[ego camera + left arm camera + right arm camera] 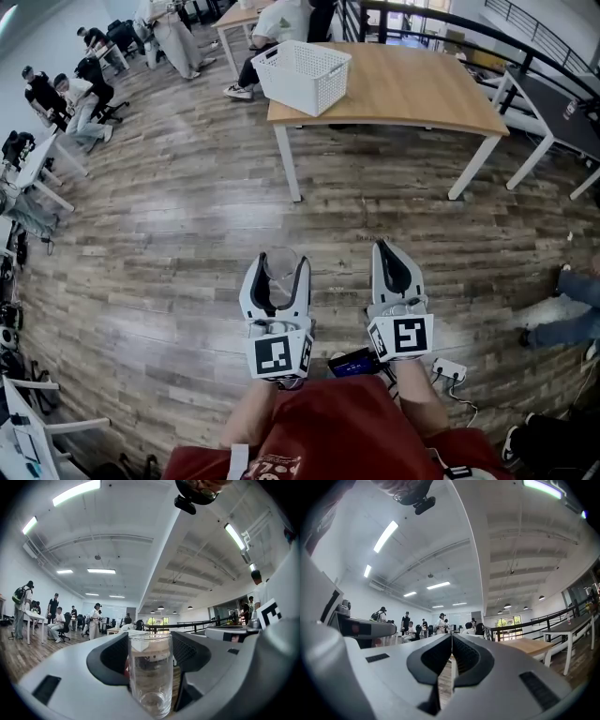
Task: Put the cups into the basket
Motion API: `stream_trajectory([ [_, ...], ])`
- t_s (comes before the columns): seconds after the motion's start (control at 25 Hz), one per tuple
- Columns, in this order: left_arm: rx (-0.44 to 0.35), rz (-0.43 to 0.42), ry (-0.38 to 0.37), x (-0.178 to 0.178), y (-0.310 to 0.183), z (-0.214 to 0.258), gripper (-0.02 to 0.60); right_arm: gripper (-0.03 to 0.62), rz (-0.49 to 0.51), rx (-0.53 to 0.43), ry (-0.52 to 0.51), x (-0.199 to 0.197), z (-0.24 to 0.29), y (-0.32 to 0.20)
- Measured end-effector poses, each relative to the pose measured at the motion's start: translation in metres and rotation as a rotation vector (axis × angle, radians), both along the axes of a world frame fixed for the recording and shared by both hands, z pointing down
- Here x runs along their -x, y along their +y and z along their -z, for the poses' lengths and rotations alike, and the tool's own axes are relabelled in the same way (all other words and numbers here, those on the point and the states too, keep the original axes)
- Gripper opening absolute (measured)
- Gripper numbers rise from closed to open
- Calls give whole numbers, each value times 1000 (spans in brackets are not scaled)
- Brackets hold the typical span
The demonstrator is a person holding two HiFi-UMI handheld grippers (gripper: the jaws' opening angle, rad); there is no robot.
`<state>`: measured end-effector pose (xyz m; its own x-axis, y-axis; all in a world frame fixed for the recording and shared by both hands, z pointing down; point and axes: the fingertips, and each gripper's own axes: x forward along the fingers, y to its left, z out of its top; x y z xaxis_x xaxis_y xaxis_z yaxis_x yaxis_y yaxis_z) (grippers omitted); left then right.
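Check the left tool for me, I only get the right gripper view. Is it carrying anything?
Observer: Yes. The left tool is shut on a clear glass cup, which stands upright between its jaws.
Operator: Where's the basket?
Observer: The white plastic lattice basket sits on the light wooden table, at the table's left end in the head view.
Operator: How close are we to it?
Observer: Not there yet. The left tool and the shut, empty right tool are side by side over the wood-plank floor, short of the table.
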<state>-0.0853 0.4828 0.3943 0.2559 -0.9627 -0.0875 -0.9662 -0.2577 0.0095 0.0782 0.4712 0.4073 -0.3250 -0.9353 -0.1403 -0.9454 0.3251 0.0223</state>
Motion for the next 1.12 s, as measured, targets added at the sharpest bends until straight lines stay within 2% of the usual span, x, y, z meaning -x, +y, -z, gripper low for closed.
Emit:
stream_trajectory([
  [0.56, 31, 13, 9, -25, -1, -5, 287, 11, -3, 10, -43, -34, -9, -2],
  [1.12, 15, -15, 38, -22, -34, -10, 287, 11, -7, -6, -1, -23, -6, -33],
])
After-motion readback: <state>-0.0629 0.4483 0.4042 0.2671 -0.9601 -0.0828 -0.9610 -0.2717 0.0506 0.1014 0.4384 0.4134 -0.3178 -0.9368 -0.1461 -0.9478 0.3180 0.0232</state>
